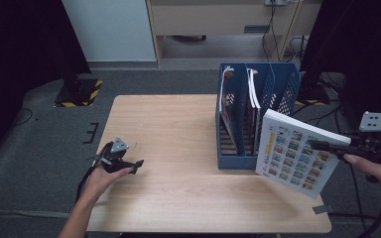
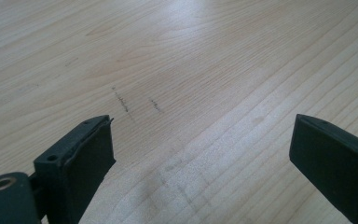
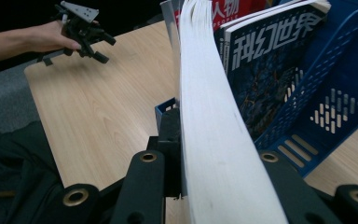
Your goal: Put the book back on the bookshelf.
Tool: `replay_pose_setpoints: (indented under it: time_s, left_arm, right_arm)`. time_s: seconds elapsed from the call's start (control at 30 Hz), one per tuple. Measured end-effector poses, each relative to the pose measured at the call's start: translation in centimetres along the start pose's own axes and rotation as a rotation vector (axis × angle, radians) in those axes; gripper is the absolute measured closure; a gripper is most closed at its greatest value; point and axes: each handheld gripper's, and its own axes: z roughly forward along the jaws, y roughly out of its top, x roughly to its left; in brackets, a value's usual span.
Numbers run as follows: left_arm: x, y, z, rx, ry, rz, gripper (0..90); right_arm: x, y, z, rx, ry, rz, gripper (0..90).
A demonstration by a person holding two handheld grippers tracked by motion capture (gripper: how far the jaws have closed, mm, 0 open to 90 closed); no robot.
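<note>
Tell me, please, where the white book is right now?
In the high view, the white book hangs tilted at the table's right, clamped in the right gripper, just beside the blue file rack.

Your left gripper (image 1: 138, 165) rests low at the near left, jaws spread wide with nothing between them. Your right gripper (image 1: 322, 145) is raised at the far right, jaws clamped.

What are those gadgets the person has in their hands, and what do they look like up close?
Each hand carries a black two-jaw gripper. The left gripper has flat dark pads on blocky jaws, a brass-coloured eyelet near the base, and a grey three-cornered plate with small holes on top. The right gripper bears a like plate. Black cables trail from both. The forearms are bare, no sleeves visible.
</note>
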Motion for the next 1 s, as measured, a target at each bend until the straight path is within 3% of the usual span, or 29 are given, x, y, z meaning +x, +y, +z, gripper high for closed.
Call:
replay_pose_setpoints:
  time_s: [0.23, 0.63, 1.0]
  left_arm:
    - [0.1, 0.0, 0.0, 0.001, -0.001, 0.004, 5.9]
    - [0.3, 0.1, -0.3, -0.011, 0.003, 0.004, 5.9]
    - [0.3, 0.1, -0.4, -0.012, 0.005, 0.006, 5.9]
  right_arm:
    - [0.0, 1.4, -1.3, -0.018, -0.028, 0.014, 74.2]
    - [0.0, 3.1, -1.8, -0.036, -0.043, 0.034, 74.1]
    - [-0.3, 5.0, -2.7, -0.053, -0.074, 0.019, 74.2]
